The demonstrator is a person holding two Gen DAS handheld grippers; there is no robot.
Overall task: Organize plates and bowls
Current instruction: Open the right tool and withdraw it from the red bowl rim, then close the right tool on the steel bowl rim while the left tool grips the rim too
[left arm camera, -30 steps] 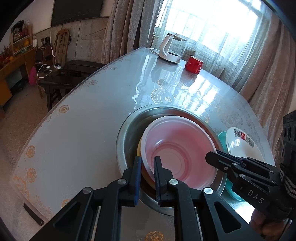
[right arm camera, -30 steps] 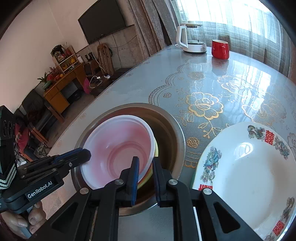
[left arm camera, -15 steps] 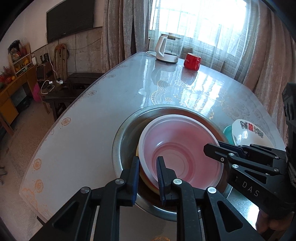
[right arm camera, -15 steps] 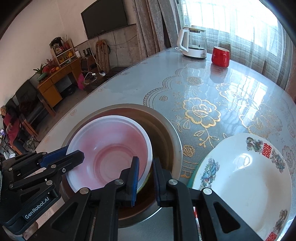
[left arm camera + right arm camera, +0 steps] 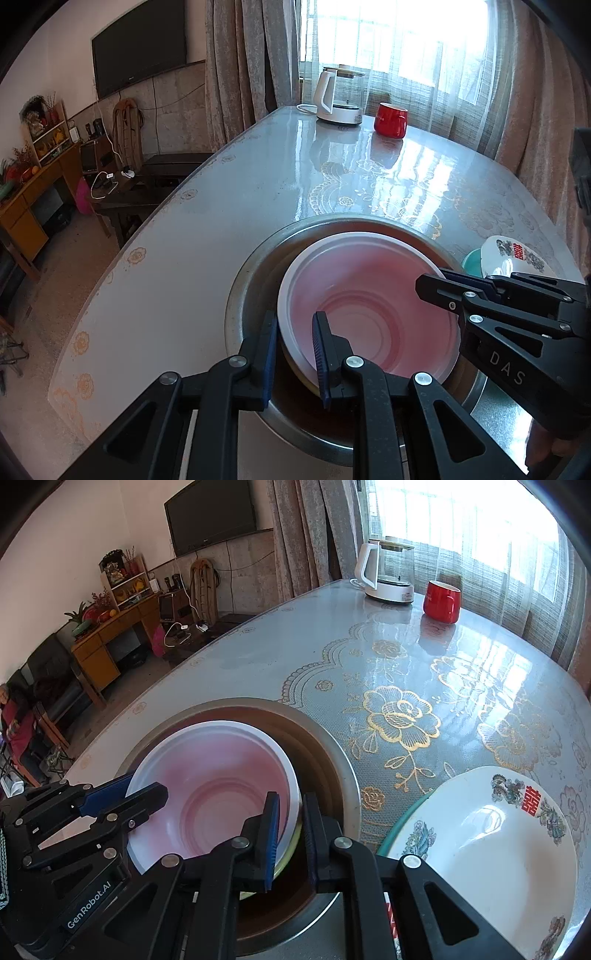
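**A:** ok so what are the fingers doing here? Starting from the left gripper (image 5: 293, 345).

**B:** It's pinching the near rim of the pink plastic bowl (image 5: 369, 306) – one blue pad is sitting outside the wall, the other inside. The jaws have just been easing slightly wider, but the rim is between them and the pads look to be pressing on it.

**A:** and the right gripper (image 5: 290, 825)?

**B:** Same deal on the opposite side of that bowl. It's clamping the rim, jaws nearly together, one finger inside and one outside.

**A:** so both are gripping one bowl. Where's it sitting?

**B:** It's nesting inside the big steel basin (image 5: 251, 295), pushed toward one side. Under it a yellow bowl (image 5: 293, 843) is peeking out at the rim – only a sliver is showing, so I can't tell what's below that. The pink bowl itself is looking empty.

**A:** anything else nearby?

**B:** Just beside the basin a white plate with flower prints and red characters (image 5: 491, 838) is lying on top of a teal dish (image 5: 400, 823), of which only the edge is showing. Way across the glossy table (image 5: 424, 672), well apart from all that, a glass kettle (image 5: 388, 570) and a red mug (image 5: 441, 602) are standing next to each other by the curtained window.
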